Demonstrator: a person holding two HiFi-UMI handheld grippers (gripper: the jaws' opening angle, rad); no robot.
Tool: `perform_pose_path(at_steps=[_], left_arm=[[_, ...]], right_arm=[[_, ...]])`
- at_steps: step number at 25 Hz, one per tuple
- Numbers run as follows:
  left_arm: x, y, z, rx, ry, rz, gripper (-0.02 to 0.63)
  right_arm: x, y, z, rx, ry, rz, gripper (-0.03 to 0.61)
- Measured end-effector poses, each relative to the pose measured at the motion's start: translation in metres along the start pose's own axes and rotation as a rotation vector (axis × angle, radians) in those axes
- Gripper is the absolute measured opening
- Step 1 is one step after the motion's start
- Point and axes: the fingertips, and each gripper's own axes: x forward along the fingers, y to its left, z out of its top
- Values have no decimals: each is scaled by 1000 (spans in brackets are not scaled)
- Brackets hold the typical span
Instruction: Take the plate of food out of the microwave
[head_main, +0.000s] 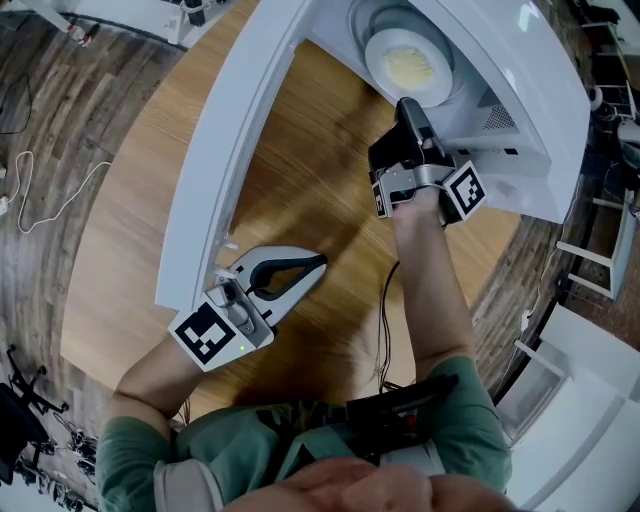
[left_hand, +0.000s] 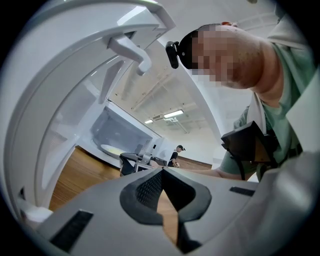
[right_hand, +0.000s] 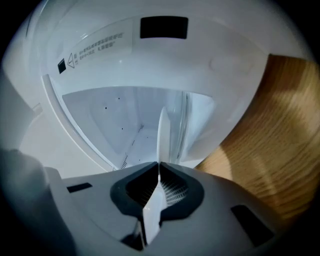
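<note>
Gripping the rim of the plate (head_main: 405, 65) inside the open microwave (head_main: 520, 90) is the right gripper (head_main: 408, 104); the left gripper (head_main: 318, 263) has its jaws together, empty.

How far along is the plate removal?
Done: door stands open. In hand: right hand-held gripper is clamped on the rim of the plate. Remaining: the plate sits inside the microwave and needs to be pulled out.
</note>
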Motion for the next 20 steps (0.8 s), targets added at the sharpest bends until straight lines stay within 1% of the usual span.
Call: perform_pose_path(at_steps=[4,10,20], left_arm=[[1,-1,7,14,-27,-2,-5],[2,-8,5,19,-27,-2,-5],[-5,-19,16,13,-35,19,-5]], right_arm=[[-8,2,-2,17,1,10,18],[-34,11,-9,38,15,47,18],[-71,56,-39,84,94,136,17]])
